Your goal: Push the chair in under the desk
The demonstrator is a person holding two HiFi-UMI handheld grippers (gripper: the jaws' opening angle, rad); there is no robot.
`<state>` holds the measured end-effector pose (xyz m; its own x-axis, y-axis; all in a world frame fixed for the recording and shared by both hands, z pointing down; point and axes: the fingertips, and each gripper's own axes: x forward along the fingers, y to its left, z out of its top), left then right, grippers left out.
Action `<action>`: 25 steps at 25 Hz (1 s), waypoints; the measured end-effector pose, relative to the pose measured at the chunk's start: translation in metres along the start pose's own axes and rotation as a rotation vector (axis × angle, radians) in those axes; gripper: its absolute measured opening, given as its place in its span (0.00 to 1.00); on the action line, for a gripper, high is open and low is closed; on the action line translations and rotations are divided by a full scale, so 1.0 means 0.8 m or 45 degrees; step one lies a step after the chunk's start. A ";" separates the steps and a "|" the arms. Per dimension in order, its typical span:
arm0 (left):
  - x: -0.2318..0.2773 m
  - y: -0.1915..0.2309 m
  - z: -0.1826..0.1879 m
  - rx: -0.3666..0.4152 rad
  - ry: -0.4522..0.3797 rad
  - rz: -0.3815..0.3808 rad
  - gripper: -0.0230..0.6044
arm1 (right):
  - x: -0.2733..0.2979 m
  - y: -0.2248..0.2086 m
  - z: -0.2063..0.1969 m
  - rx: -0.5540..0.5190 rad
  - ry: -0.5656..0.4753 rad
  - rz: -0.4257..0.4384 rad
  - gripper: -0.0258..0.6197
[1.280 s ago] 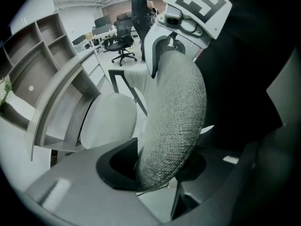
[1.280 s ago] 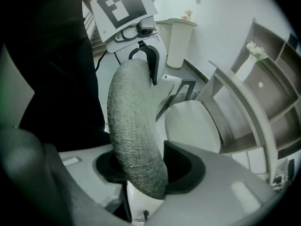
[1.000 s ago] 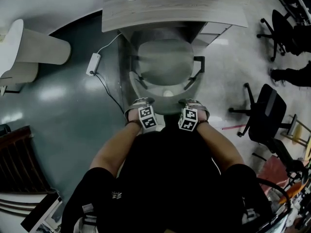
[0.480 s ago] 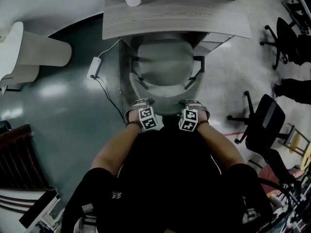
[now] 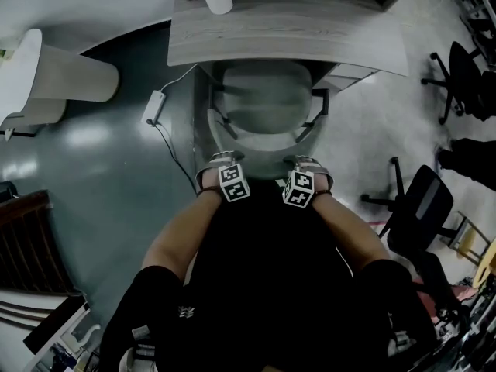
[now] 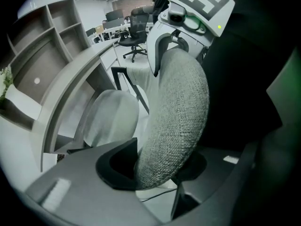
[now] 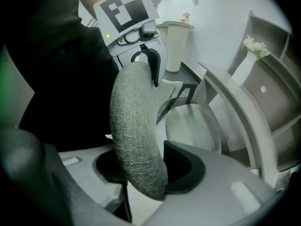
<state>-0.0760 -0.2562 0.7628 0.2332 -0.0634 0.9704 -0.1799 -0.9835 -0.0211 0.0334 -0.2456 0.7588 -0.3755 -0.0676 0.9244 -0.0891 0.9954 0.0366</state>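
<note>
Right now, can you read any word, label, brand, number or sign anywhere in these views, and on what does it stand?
No readable text in any view.
Marker cubes: black-and-white square patterns only, no letters or digits.
Small white mark on the person's black top: too small to read.

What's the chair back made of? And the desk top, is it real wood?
Chair back: grey woven fabric, matte; its coarse, nubby weave shows up close. Desk top: pale grey wood look with streaky grain lines; real wood or printed laminate, I cannot tell.
</note>
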 end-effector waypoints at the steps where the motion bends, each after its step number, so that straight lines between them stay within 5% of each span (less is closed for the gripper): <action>1: -0.001 0.005 0.001 -0.002 -0.001 0.002 0.34 | 0.000 -0.005 0.001 -0.001 -0.001 -0.003 0.31; 25: 0.015 0.124 0.003 0.051 -0.035 -0.013 0.35 | 0.024 -0.116 0.019 0.056 0.039 -0.010 0.31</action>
<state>-0.0887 -0.3546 0.7717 0.2610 -0.0573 0.9636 -0.1390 -0.9901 -0.0212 0.0205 -0.3401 0.7676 -0.3464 -0.0728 0.9353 -0.1327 0.9908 0.0280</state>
